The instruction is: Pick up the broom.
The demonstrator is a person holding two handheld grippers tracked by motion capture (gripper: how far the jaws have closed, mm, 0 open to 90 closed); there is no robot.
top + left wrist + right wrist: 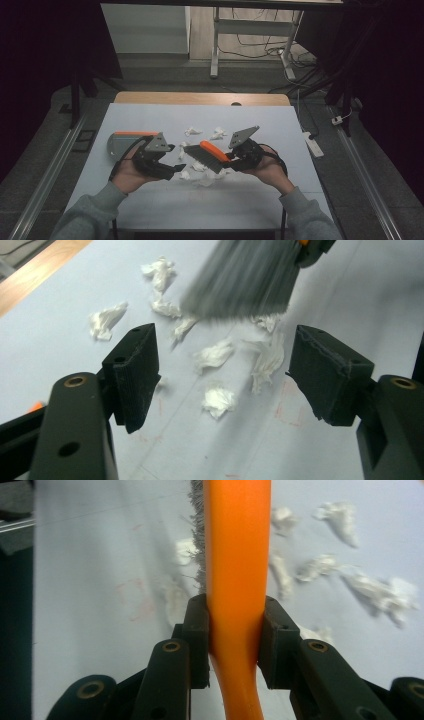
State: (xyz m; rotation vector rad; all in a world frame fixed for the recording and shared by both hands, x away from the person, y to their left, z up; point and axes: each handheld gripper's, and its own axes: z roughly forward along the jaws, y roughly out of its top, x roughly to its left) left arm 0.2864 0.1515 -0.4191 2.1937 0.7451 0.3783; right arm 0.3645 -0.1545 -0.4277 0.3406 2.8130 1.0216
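A hand brush [209, 152] with an orange handle [237, 555] and grey bristles [245, 280] is tilted over the middle of the pale mat [200, 210]. My right gripper [231, 159] [235, 630] is shut on the handle. The bristles touch a cluster of white crumpled paper scraps [200, 167] [218, 401] [380, 592]. Two more scraps [192, 131] lie farther back. My left gripper [176, 169] [225, 370] is open, its jaws wide apart with nothing between them, just left of the scraps. A grey dustpan [120, 142] with an orange edge lies flat behind the left hand.
The mat covers a wooden table whose bare strip [200, 98] shows at the back. A white power strip [314, 145] and cables lie on the floor to the right. A white desk frame [216, 45] stands behind the table.
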